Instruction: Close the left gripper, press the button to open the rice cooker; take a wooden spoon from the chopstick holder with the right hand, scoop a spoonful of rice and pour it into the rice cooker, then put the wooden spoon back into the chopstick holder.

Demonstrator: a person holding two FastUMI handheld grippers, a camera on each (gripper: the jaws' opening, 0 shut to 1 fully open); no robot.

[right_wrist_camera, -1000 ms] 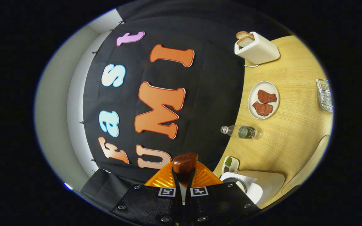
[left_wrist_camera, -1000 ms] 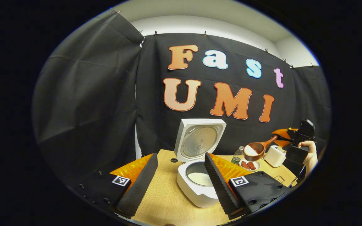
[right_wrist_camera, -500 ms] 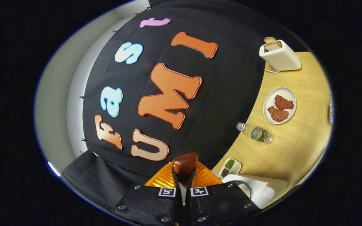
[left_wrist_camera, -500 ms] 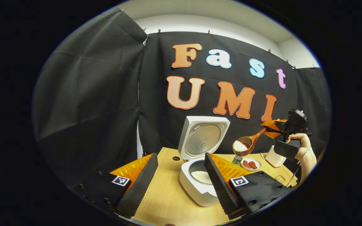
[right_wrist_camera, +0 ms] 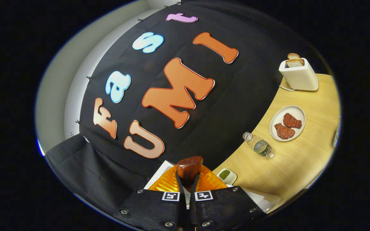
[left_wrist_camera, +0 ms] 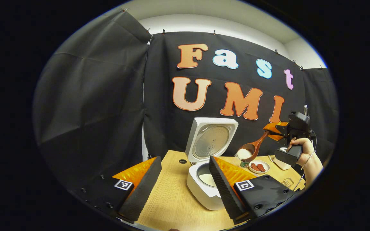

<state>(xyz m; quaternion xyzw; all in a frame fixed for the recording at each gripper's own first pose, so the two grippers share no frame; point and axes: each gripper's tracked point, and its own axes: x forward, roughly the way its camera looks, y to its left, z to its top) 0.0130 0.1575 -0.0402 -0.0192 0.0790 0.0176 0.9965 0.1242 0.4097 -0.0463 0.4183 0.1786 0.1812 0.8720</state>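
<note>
Spoon [left_wrist_camera: 252, 150], loaded with rice, is now carried closer to the open cooker [left_wrist_camera: 204, 179], bowl not yet over the pot. Right tool [right_wrist_camera: 187, 179] is clenched on its handle; left tool [left_wrist_camera: 181, 183] is held released. Pour is judged imminent.

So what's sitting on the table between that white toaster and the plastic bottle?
In the right gripper view, a white plate with two reddish-brown pieces of food lies between the toaster and the bottle, on the wooden table.

White rice cooker [left_wrist_camera: 204, 189] is sitting lid-up, rice inside; wooden spoon [left_wrist_camera: 251, 149] is hovering beside it, tilted, carrying rice.
</note>
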